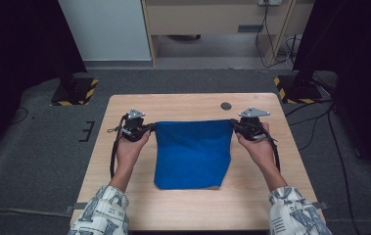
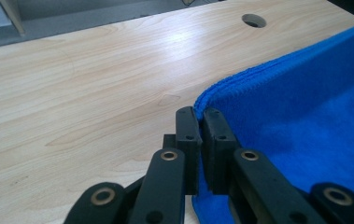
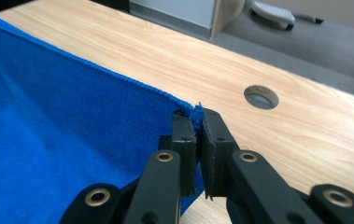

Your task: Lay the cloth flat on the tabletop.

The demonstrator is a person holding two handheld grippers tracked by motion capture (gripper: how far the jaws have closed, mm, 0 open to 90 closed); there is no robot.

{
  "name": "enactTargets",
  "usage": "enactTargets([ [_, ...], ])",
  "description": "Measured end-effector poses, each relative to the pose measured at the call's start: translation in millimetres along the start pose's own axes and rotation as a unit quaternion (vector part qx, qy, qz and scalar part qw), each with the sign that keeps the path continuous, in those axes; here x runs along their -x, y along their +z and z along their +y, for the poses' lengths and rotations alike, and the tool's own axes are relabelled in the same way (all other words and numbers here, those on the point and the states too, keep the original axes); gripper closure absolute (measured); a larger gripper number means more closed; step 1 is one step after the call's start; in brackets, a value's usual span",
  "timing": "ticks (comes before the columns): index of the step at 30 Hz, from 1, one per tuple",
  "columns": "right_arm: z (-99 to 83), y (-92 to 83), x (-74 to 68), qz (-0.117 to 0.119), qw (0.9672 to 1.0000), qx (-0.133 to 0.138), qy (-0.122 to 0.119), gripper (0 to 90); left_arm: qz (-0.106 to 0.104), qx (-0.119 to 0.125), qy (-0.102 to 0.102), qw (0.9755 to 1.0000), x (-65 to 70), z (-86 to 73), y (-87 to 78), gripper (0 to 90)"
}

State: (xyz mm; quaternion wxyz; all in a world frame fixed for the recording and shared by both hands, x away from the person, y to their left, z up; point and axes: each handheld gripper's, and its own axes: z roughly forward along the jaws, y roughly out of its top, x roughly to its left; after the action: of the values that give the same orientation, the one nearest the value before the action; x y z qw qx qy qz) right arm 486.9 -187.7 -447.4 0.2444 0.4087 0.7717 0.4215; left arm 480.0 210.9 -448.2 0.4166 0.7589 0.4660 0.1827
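Blue cloth (image 1: pixel 193 152) spread on wooden surface (image 1: pixel 124 196), stretched between 2 grippers. Left gripper (image 2: pixel 199 122): jaws clamped on cloth edge near its corner, fabric running right of them. Right gripper (image 3: pixel 197 125): jaws pinching opposite corner, fabric extending left. Round hole (image 3: pixel 261 97) beyond right jaws.

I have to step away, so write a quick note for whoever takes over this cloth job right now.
Left hand-held gripper: shut on the blue cloth at its far left corner.
Right hand-held gripper: shut on the far right corner.
Cloth: on the wooden table, far edge pulled taut between the two, near part lying flat.
Done: both far corners gripped.
Left: probably a fold, bringing the far edge toward the near edge, then release.
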Motion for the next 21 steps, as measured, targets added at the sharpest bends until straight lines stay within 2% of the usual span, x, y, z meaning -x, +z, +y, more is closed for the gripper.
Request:
enactTargets([
  [1,-0.3,3.3,0.6,-0.002,1.0,-0.003,0.003,81.7,0.008,0.001,-0.005,1.0,-1.6,0.0,3.6,80.5],
  [2,-0.8,8.1,1.8,-0.006,0.9999,-0.008,0.01,74.0,0.014,0.007,-0.018,0.9997,-4.9,0.0,8.2,72.5],
  [4,-1.4,18.3,6.1,-0.02,0.9992,-0.013,0.034,53.2,0.007,0.009,-0.045,0.9989,-10.7,0.4,12.9,60.4],
  [6,-1.8,23.2,8.9,-0.035,0.9985,-0.015,0.038,40.1,0.007,0.017,-0.047,0.9987,-13.4,1.5,13.8,48.7],
  [8,-2.2,23.6,10.8,-0.033,0.9981,-0.011,0.05,31.4,0.006,0.023,-0.043,0.9988,-14.0,2.5,11.9,43.3],
  [10,-2.3,21.7,12.0,-0.03,0.9983,-0.009,0.049,24.3,-0.003,0.03,-0.044,0.9986,-13.7,2.6,7.7,41.0],
  [13,-3.8,14.7,11.6,-0.029,0.9983,-0.007,0.05,23.0,-0.009,0.038,-0.041,0.9984,-8.8,0.3,1.5,40.5],
  [17,-11.0,2.0,8.1,-0.012,0.999,-0.01,0.041,23.2,-0.021,0.04,-0.029,0.9986,0.4,-8.3,-8.1,40.4],
  [21,-26.4,-14.5,-0.5,0.021,0.9991,-0.014,0.035,34.0,-0.026,0.033,-0.006,0.9991,13.0,-26.0,-19.2,41.2],
])
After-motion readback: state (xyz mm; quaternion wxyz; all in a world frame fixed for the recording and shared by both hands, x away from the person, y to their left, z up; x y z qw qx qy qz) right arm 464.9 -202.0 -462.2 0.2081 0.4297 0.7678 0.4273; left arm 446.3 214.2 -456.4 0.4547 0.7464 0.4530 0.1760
